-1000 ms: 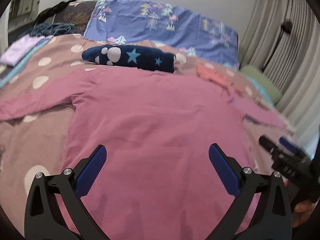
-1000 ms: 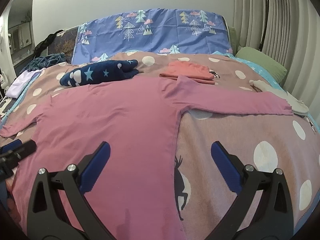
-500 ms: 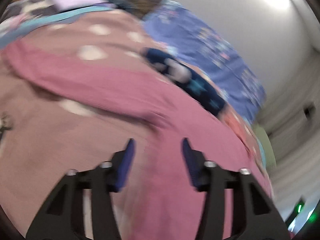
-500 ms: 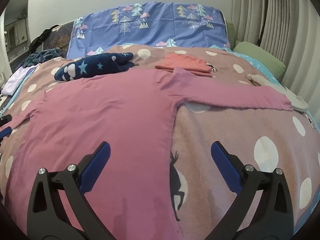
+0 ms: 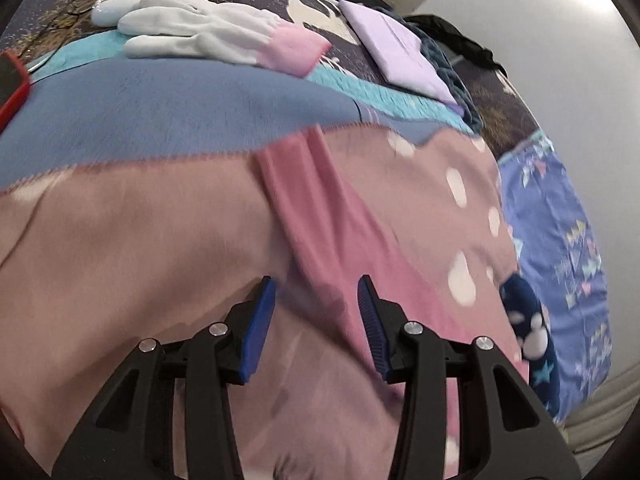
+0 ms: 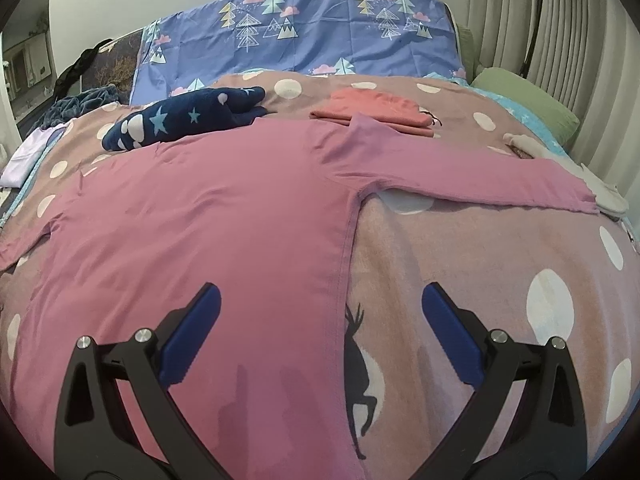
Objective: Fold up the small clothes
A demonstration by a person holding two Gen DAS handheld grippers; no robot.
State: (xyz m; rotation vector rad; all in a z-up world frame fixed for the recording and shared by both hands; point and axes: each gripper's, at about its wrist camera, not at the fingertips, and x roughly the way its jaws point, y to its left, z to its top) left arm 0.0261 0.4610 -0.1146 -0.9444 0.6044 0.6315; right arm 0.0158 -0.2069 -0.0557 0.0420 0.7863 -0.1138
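On the bed (image 6: 500,264), a soft, limp pink shirt (image 6: 224,216) lies flat; the half-open left gripper (image 5: 316,312) hovers at its sleeve (image 5: 316,200), the likely hold, while the right gripper (image 6: 320,332) gapes wide and empty.

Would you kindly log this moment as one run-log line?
left gripper: part-open over sleeve, not gripping | right gripper: open above shirt side edge | shirt: flat, unfolded

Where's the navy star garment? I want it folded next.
In the right wrist view, the navy star garment lies upper left on the spotted blanket, just beyond the pink shirt and left of the folded coral piece.
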